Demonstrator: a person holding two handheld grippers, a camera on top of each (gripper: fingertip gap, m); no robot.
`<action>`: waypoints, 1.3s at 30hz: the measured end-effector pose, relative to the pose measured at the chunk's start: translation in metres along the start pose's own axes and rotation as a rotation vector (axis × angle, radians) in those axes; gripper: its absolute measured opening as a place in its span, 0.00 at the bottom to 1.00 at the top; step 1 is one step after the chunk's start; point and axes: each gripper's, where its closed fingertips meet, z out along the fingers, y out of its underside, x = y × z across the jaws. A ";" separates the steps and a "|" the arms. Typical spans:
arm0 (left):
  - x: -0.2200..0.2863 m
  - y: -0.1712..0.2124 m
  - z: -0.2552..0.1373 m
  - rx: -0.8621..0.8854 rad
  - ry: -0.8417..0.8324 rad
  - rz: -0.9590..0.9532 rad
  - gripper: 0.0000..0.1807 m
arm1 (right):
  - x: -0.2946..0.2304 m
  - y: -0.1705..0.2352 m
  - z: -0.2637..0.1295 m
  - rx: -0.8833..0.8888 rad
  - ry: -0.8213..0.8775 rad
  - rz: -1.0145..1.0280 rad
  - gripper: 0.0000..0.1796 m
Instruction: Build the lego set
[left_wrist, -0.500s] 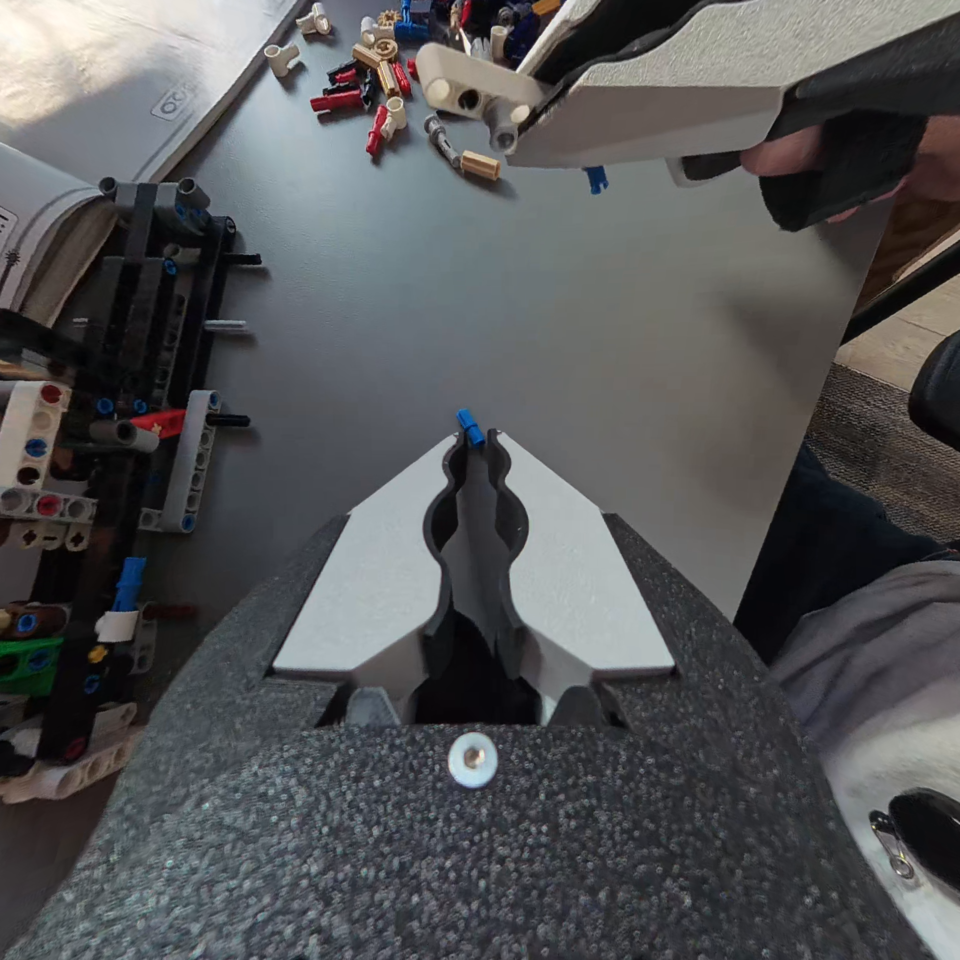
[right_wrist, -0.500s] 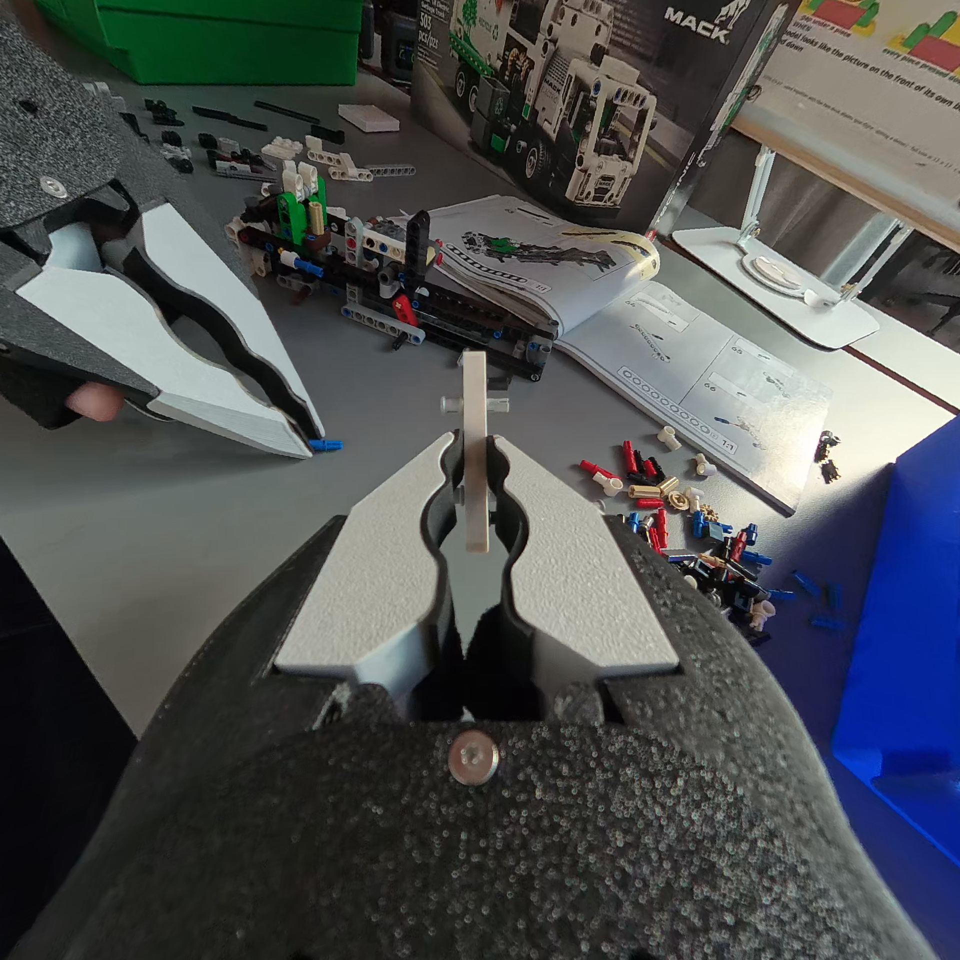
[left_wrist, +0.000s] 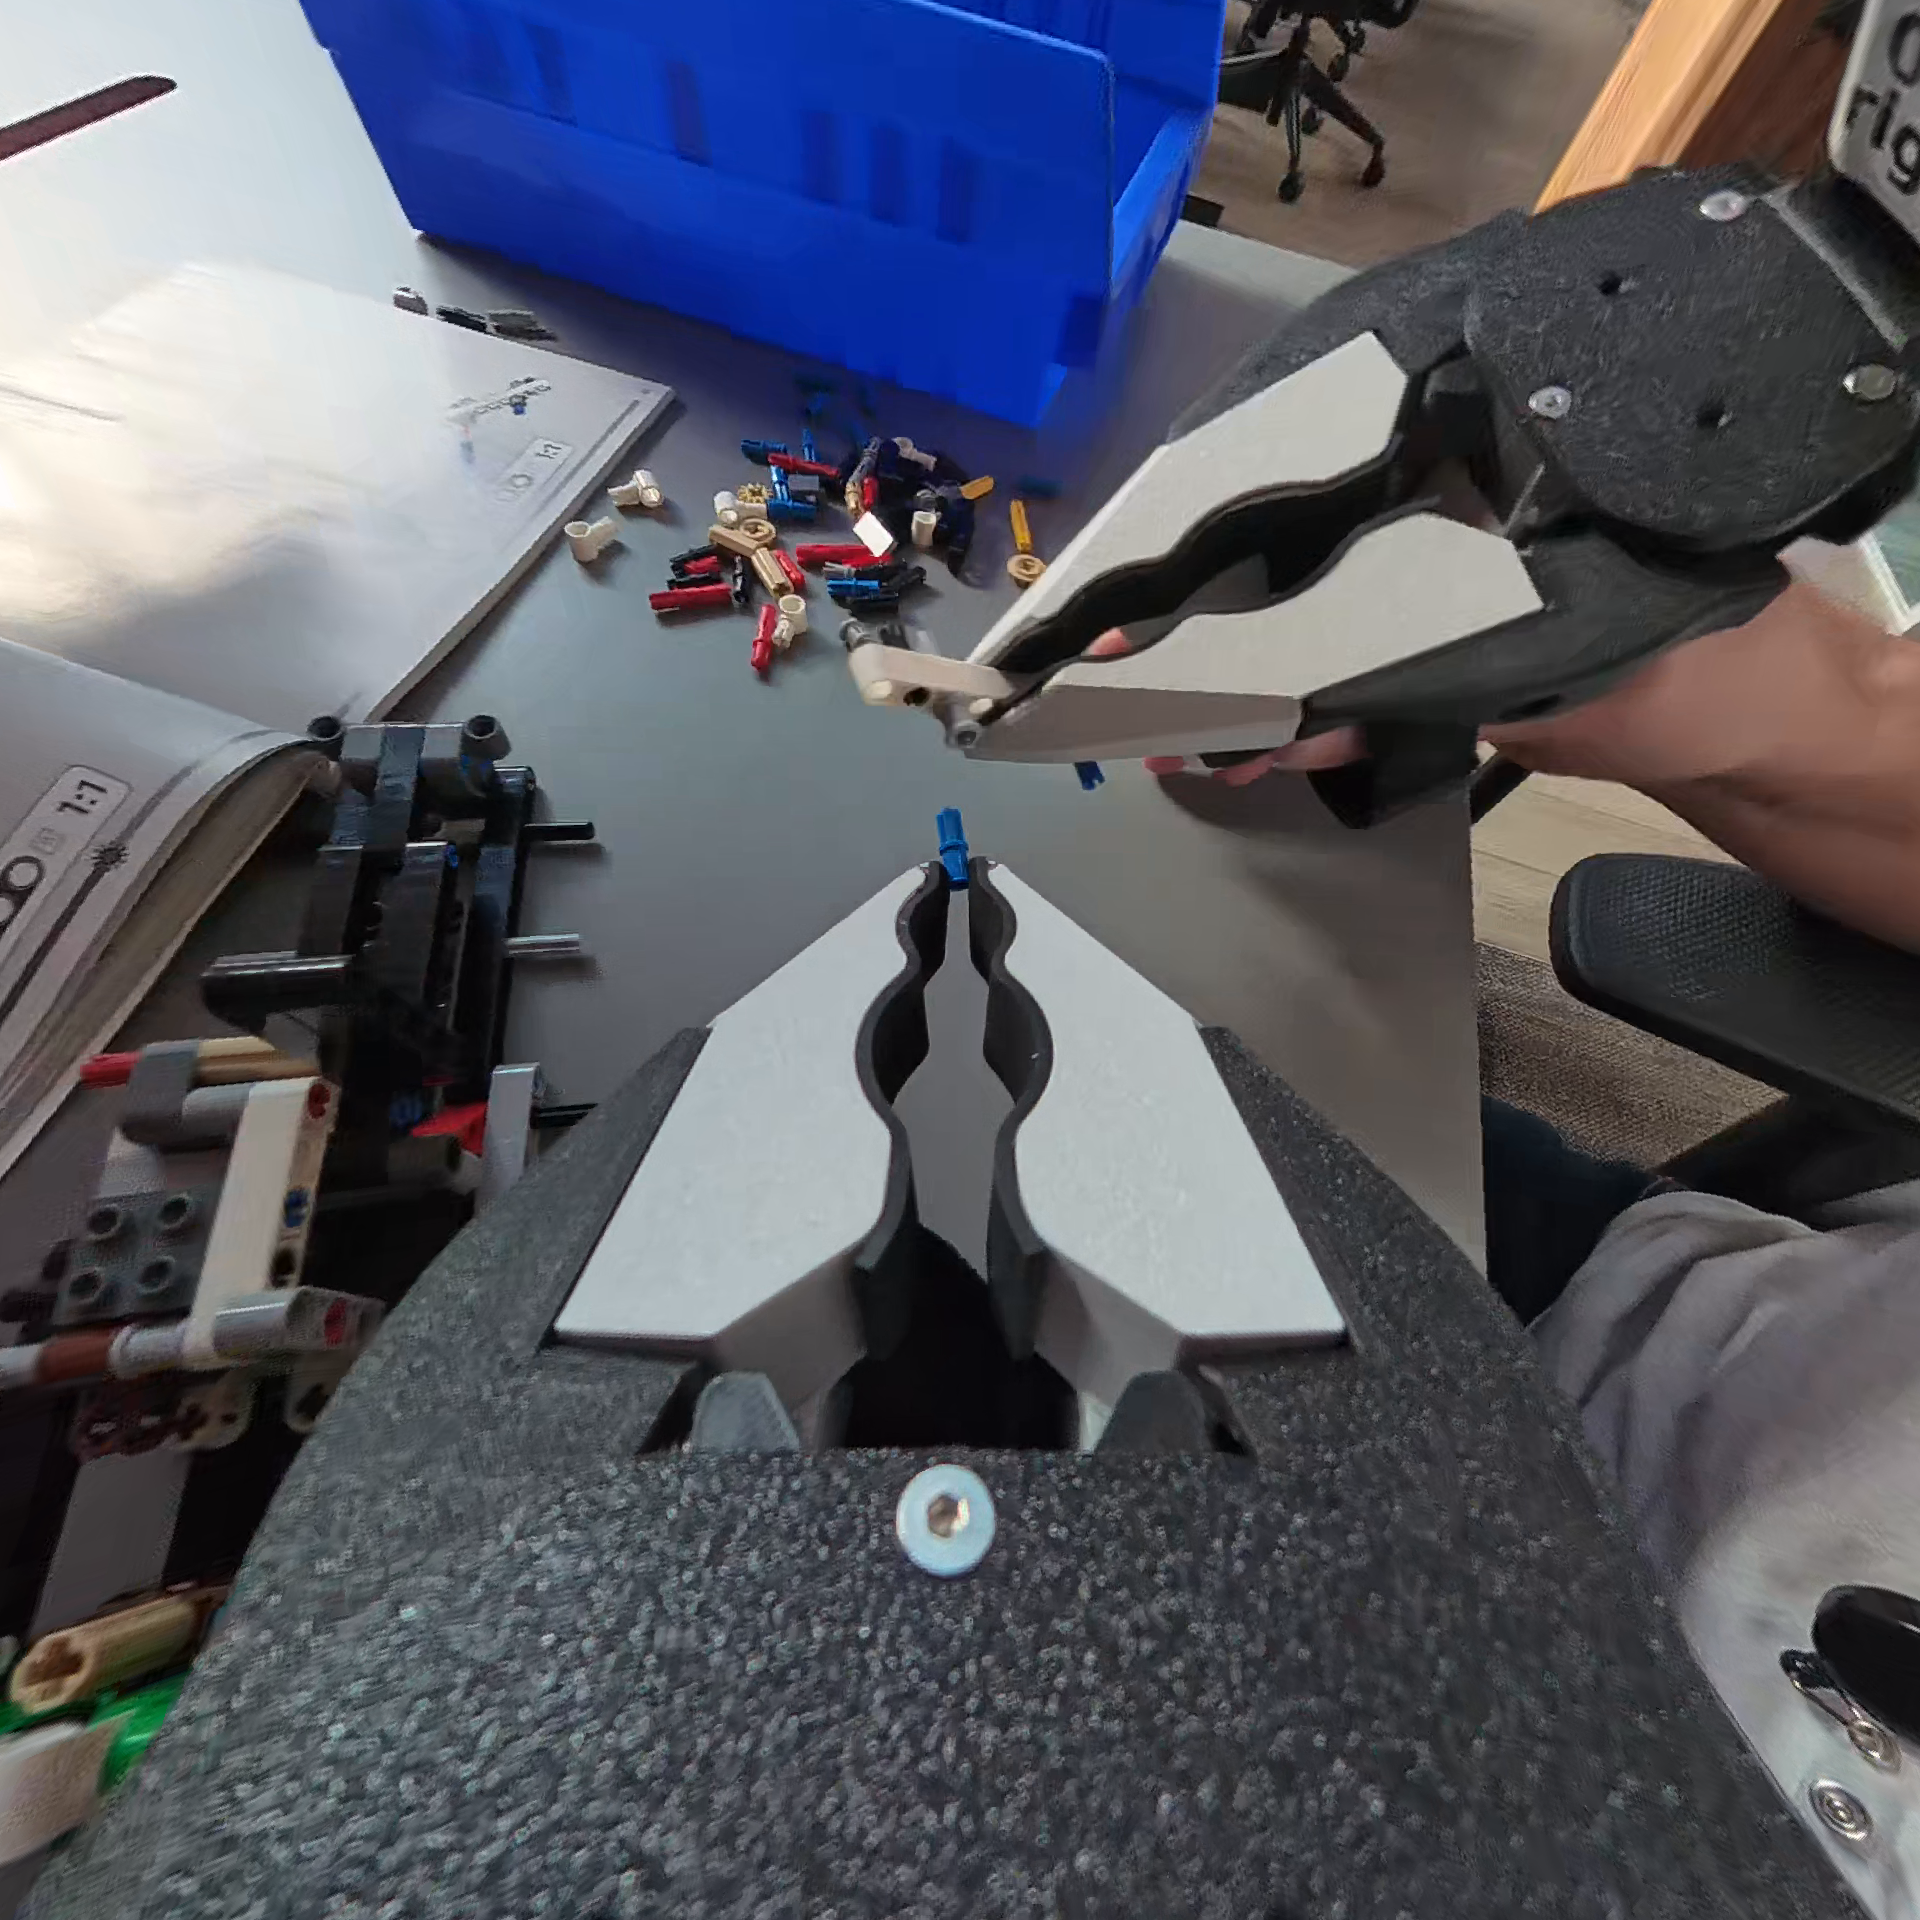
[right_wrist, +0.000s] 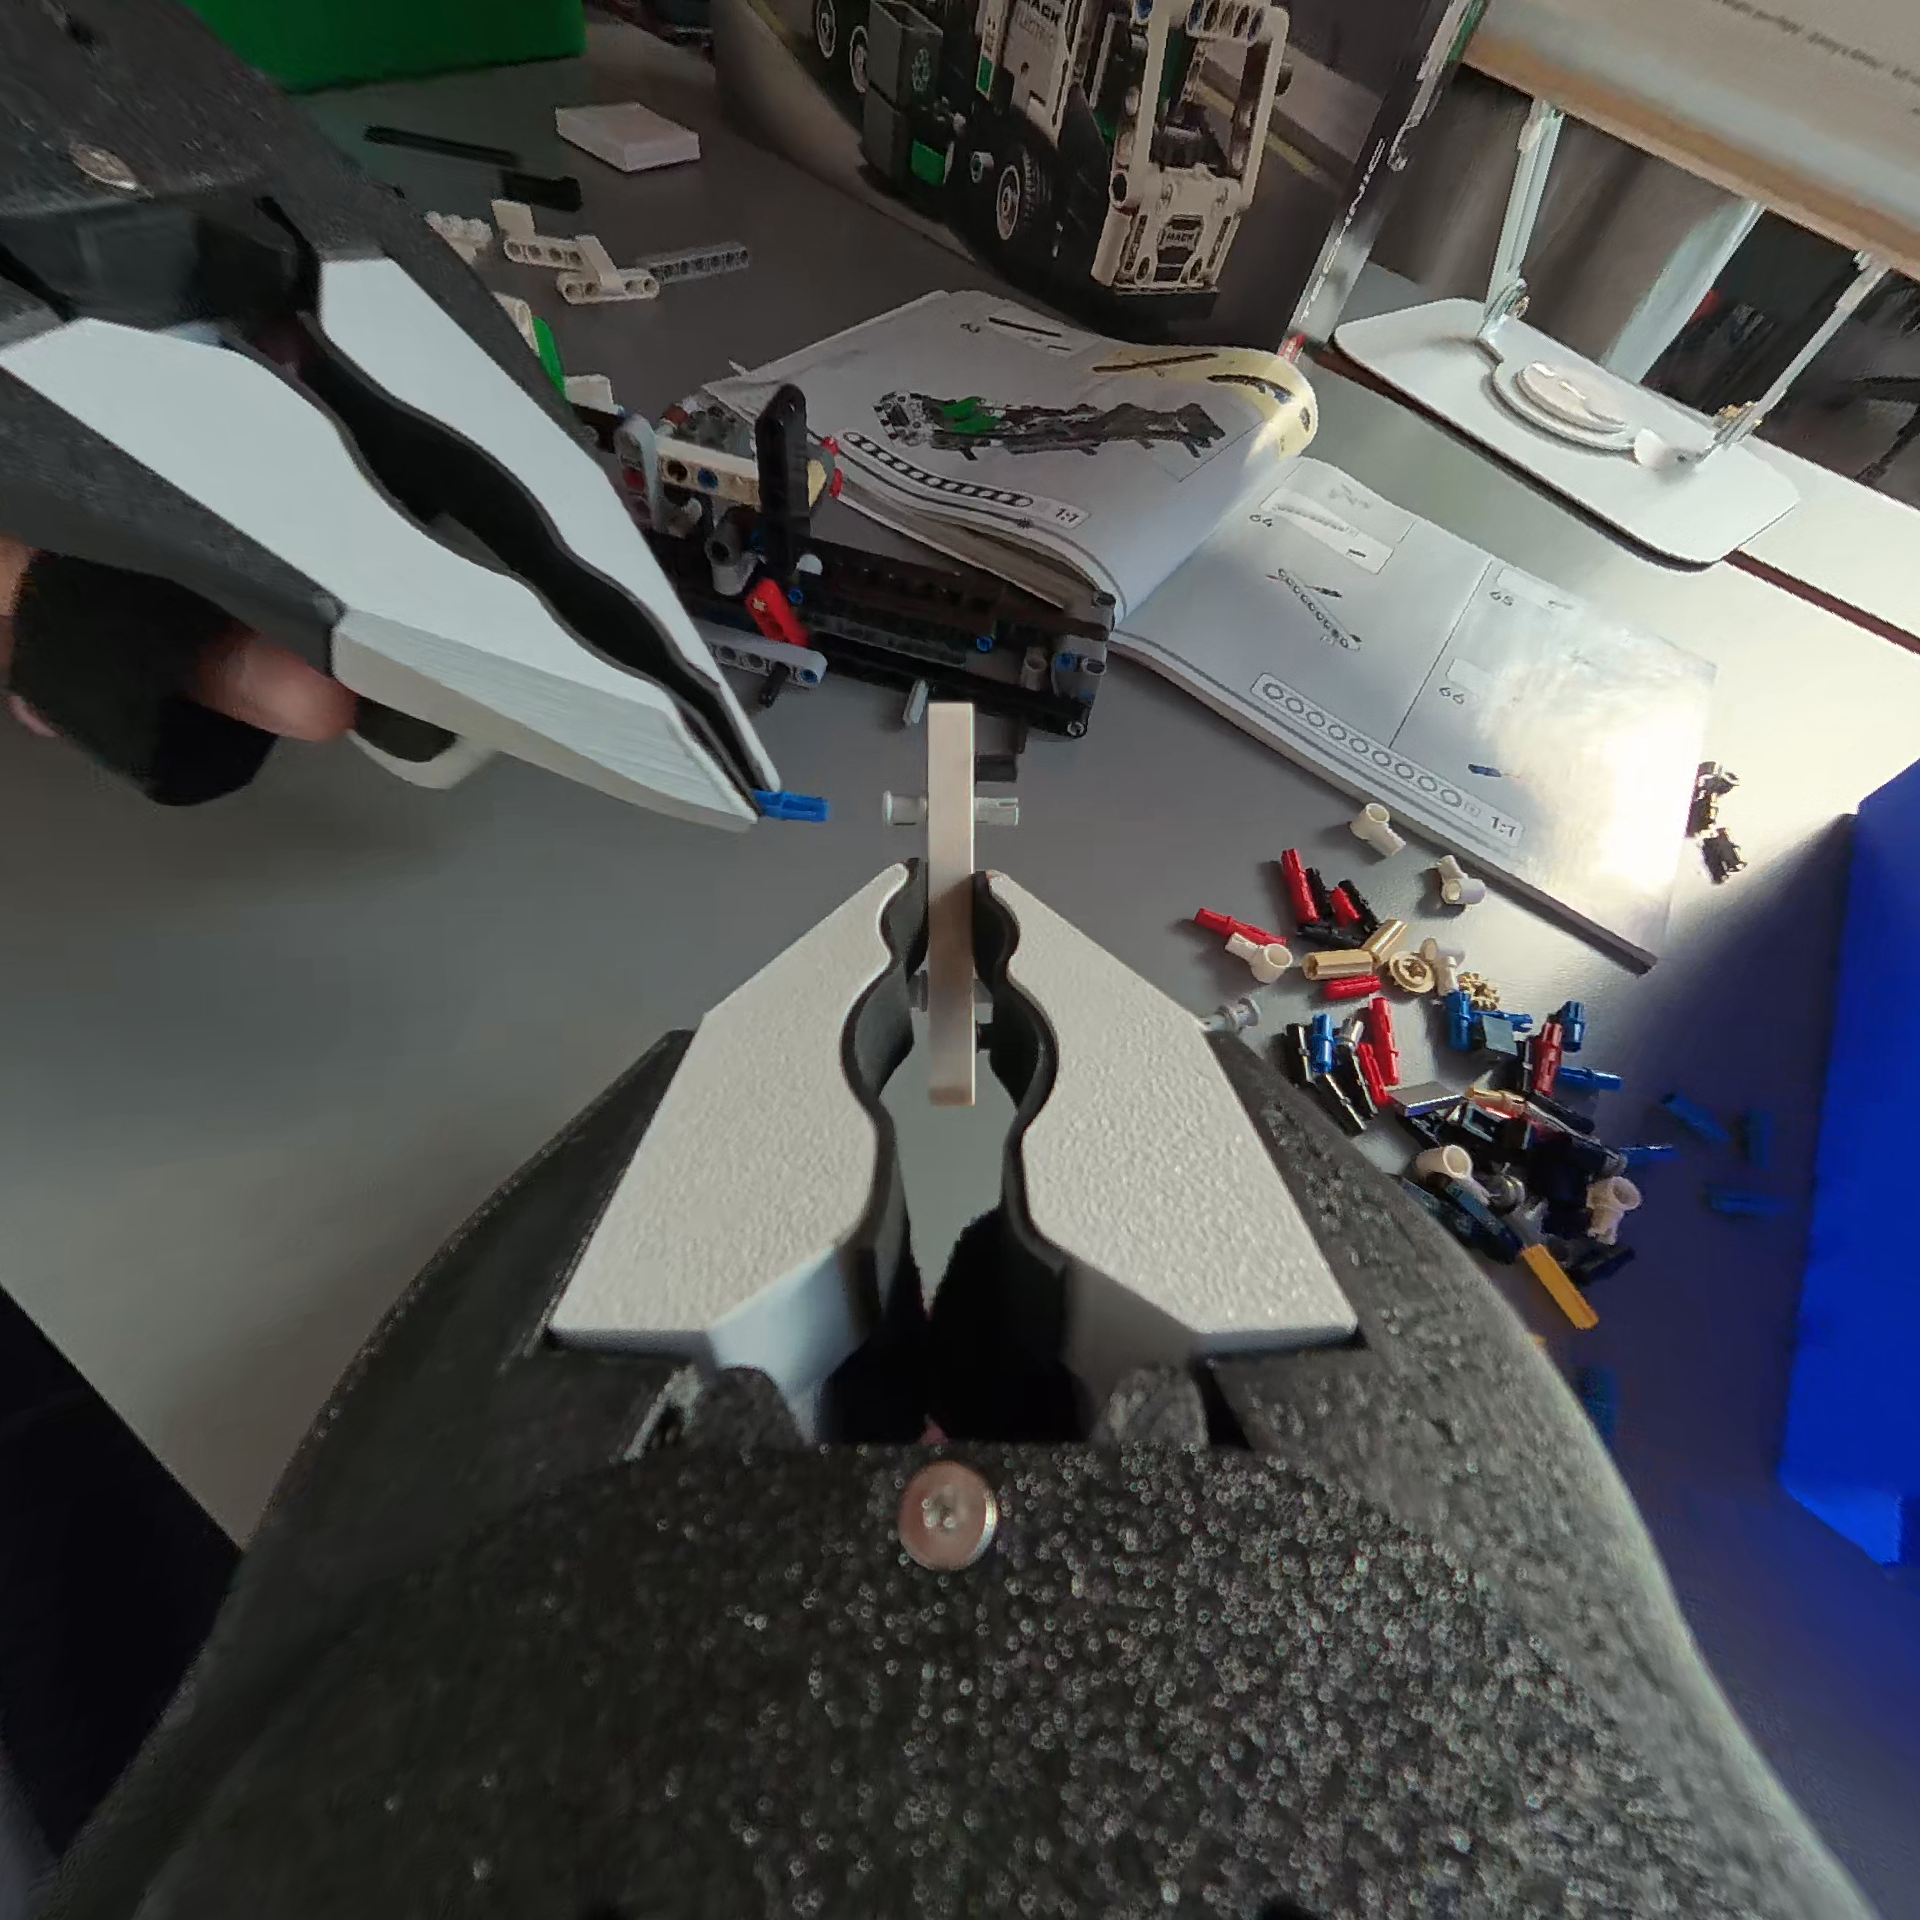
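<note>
Left tongs (right_wrist: 764, 805) pinching a blue pin (right_wrist: 792, 805) near the beam (right_wrist: 951, 894) clamped in right tongs (right_wrist: 948, 883); misalignment could drop it.

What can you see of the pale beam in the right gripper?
The pale beam is a flat, light grey plastic liftarm with round holes, clamped edge-on between the right gripper fingertips and sticking out forward above the table. Grey pins poke out on both sides. The blue pin in the left gripper sits just beside it, not touching.
</note>
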 end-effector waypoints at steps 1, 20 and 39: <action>-0.006 -0.002 0.000 0.010 0.003 -0.027 0.01 | -0.002 -0.002 0.001 0.000 -0.002 0.027 0.04; 0.003 -0.008 -0.012 0.121 0.130 -0.199 0.01 | -0.015 -0.008 0.000 0.045 0.060 0.023 0.04; 0.002 -0.007 -0.010 0.108 0.125 -0.200 0.01 | -0.017 -0.008 0.004 0.026 0.097 -0.086 0.04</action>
